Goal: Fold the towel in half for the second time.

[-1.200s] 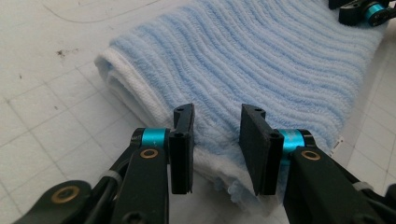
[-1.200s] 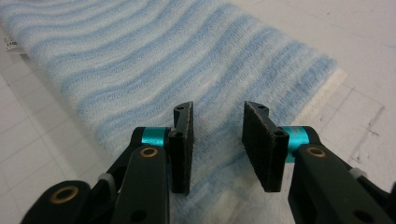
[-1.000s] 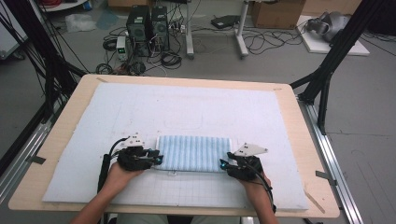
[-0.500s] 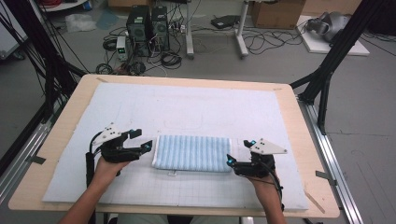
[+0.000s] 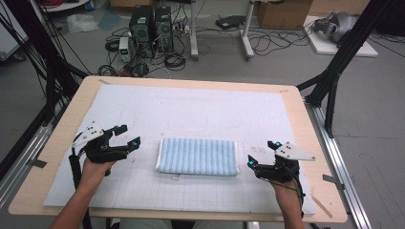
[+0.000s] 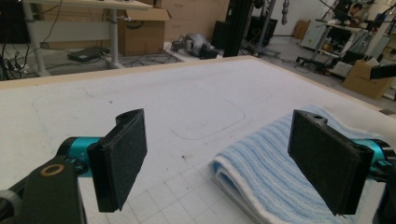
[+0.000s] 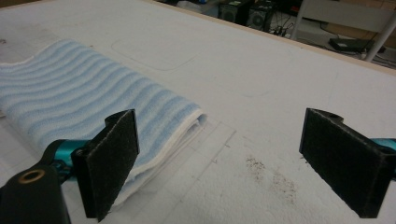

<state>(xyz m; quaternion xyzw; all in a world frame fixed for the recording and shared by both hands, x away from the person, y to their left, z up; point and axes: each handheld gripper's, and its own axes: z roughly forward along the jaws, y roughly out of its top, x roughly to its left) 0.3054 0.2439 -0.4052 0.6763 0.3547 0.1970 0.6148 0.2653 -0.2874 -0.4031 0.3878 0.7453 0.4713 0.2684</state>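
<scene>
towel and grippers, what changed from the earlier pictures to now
Both grippers let go of the folded towel and drew outward: the left gripper to the left, the right gripper to the right. Their jaws have just been opening, with nothing between them. The towel stayed folded on the white mat.

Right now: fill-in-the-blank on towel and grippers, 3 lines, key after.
1. The folded towel has blue and white ____.
2. The left gripper has its jaws ____, nothing between them.
3. The right gripper is to the towel's ____ in the high view, apart from it.
Missing: stripes; open; right
</scene>
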